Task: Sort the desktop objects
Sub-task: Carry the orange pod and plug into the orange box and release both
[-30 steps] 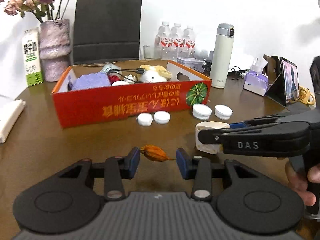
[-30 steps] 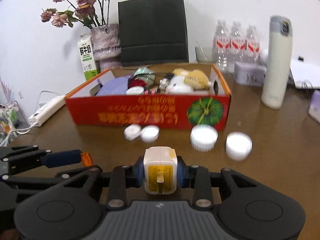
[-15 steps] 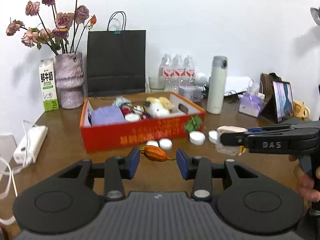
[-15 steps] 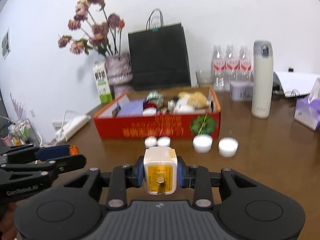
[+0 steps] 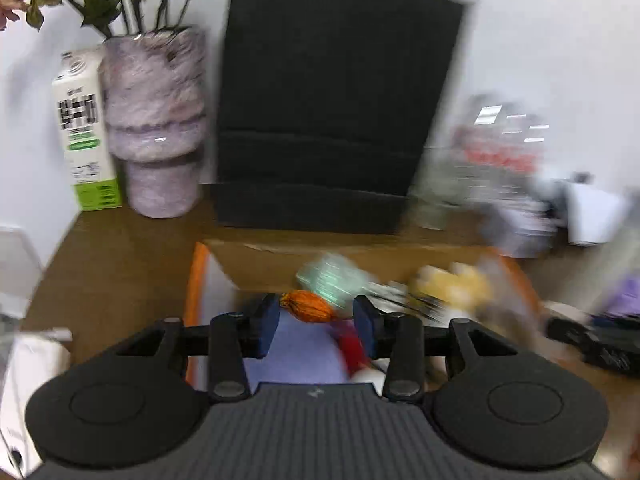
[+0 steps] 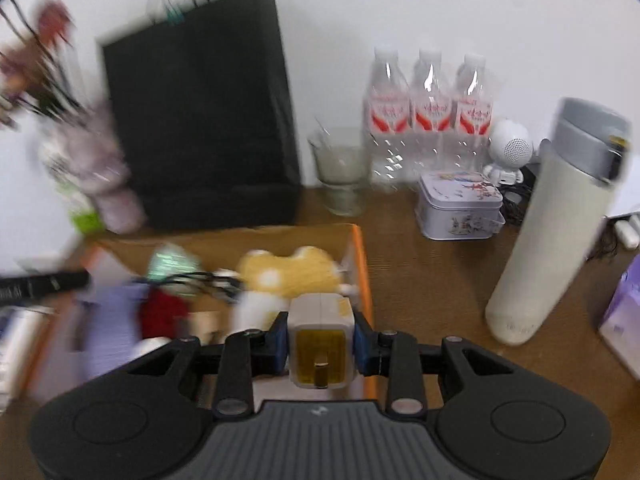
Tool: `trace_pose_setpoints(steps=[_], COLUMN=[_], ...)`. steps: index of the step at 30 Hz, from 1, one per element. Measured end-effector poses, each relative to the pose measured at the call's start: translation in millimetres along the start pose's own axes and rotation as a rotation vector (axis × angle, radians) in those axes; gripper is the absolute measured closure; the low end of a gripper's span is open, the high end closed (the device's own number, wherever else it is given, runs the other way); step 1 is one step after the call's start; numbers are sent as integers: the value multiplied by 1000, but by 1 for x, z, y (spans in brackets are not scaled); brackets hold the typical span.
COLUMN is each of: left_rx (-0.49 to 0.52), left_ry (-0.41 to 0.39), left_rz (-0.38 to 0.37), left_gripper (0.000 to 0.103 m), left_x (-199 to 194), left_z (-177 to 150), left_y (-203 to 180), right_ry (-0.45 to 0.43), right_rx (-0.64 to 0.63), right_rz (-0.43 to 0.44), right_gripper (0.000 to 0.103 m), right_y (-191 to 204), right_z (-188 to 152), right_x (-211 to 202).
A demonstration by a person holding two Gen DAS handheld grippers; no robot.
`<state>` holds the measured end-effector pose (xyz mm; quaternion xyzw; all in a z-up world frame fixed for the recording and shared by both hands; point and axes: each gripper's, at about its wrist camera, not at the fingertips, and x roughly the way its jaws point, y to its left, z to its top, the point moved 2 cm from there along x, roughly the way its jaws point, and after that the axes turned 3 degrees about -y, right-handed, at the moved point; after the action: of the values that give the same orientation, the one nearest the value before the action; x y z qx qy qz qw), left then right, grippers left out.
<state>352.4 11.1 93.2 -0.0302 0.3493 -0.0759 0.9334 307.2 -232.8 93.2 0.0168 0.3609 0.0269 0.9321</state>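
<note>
Two loads hover over the orange box: your left gripper pinches an orange pod, your right gripper clamps a white-and-yellow charger. Delivery looks underway; next, lower each into free space and spread the jaws.

Bright, even indoor light; heavy motion blur and fisheye-bent edges.

The left gripper points forward, its two blue-padded fingers set apart with a wide gap between them; only the left pad touches what it carries. The right gripper also points forward, and its fingers press from both sides on a held piece.
</note>
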Motion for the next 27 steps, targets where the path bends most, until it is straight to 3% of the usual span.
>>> trace_pose_setpoints(steps=[2,4,5,7,9,14,18,20,24,27], left_rx=[-2,-21,-31,-28,-17,50,56,48,58,84], left_ry=[52,85,92,70,41,3,9,13,-25,-61], left_rz=[32,76,89,66,69,103,145,161,155,142], left_gripper=[61,59,58,50,32,30,29,29,15,15], left_x=[30,53,58,59,54,35,19,9,-25,-51], left_z=[6,10,13,21,27,34,27,19,-6,-43], left_y=[6,12,15,16,16,12,15,18,10,-5], right_ry=[42,43,49,42,20,16,25,22,21,15], right_rx=[-64,-77,-75,-65,-64,-67,-111,-129,-127,-116], right_rz=[-62,-83,-84,-9,-17,6,47,65,100,138], right_gripper=[72,63,56,52,51,45,27,27,27,27], right_y=[7,10,11,13,13,16,26,28,32,33], right_z=[4,10,12,20,29,40,34,27,7,-15], right_x=[27,45,47,46,43,36,29,24,5,-11])
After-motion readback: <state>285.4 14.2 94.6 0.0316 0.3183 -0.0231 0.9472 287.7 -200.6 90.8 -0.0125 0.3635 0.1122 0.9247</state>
